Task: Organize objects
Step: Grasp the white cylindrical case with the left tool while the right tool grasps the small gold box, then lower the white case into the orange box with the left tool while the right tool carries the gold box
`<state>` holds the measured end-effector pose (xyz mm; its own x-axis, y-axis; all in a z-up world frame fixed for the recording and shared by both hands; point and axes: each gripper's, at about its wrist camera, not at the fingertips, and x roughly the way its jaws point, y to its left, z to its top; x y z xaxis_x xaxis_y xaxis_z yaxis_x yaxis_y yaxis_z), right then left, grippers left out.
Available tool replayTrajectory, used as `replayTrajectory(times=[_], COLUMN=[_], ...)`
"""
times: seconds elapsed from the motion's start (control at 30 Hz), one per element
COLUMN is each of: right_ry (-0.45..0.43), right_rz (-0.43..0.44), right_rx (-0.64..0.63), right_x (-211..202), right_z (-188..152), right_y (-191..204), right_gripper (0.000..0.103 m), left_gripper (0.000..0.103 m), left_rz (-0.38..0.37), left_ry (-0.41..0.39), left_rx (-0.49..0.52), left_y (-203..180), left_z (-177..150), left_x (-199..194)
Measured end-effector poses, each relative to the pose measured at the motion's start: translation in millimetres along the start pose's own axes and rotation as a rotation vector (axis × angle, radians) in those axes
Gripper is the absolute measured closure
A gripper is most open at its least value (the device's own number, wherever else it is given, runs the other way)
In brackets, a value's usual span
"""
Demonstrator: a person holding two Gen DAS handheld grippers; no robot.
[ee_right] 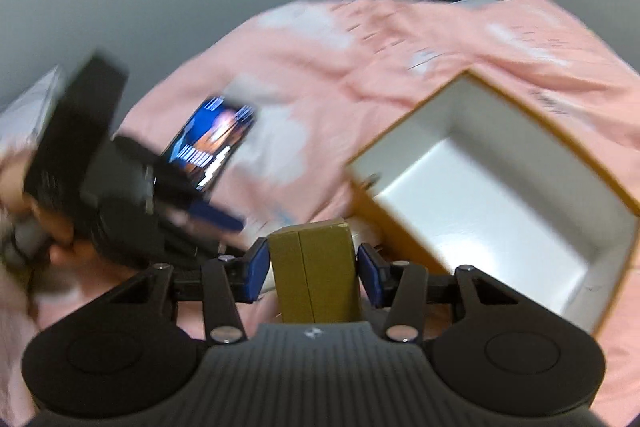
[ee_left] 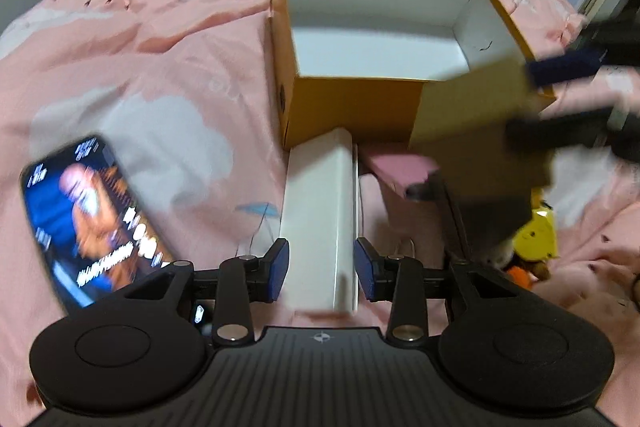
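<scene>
An open orange box point(ee_left: 352, 99) with a white inside stands on the pink bed; it also shows in the right wrist view point(ee_right: 500, 183). My left gripper point(ee_left: 322, 265) is shut on a long white box point(ee_left: 320, 223) that points toward the orange box. My right gripper point(ee_right: 312, 265) is shut on a small tan cardboard box point(ee_right: 314, 271) and holds it just left of the orange box. In the left wrist view the tan box point(ee_left: 476, 131) hangs at the orange box's near right corner, with the right gripper's fingers point(ee_left: 560, 67) beside it. Both views are motion-blurred.
A phone point(ee_left: 84, 219) with its screen lit lies on the quilt to the left; it also shows in the right wrist view point(ee_right: 212, 143). A pink box point(ee_left: 404, 167) and a yellow plush toy point(ee_left: 536, 235) lie under the tan box. The pink quilt point(ee_left: 160, 47) is rumpled.
</scene>
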<state>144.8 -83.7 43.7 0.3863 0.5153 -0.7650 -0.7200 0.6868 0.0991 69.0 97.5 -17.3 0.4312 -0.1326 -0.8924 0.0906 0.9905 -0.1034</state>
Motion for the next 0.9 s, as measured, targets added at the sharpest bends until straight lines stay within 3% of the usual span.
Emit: replayTrajectory(times=[0.17, 0.27, 0.4, 0.53, 0.9], right_ry=[-0.028, -0.021, -0.009, -0.023, -0.044], right_rz=[-0.107, -0.133, -0.136, -0.100, -0.093], right_rx=[0.069, 0.097, 0.143, 0.192, 0.195], right_x=[-1, 6, 17, 18, 13], right_z=[-1, -7, -14, -22, -26], right_y=[-25, -36, -48, -60, -59], right_gripper=[0.053, 0.053, 0.053, 0.053, 0.053], left_gripper=[0.056, 0.045, 0.044, 0.036, 0.039], left_rz=[0.039, 0.100, 0.131, 0.136, 0.172], left_ry=[0.047, 0.051, 0.086, 0.108, 0.113], left_rx=[0.008, 0.064, 0.090, 0.104, 0.107], left_y=[-16, -29, -33, -32, -30], left_z=[17, 19, 16, 17, 18], left_x=[34, 48, 59, 65, 89])
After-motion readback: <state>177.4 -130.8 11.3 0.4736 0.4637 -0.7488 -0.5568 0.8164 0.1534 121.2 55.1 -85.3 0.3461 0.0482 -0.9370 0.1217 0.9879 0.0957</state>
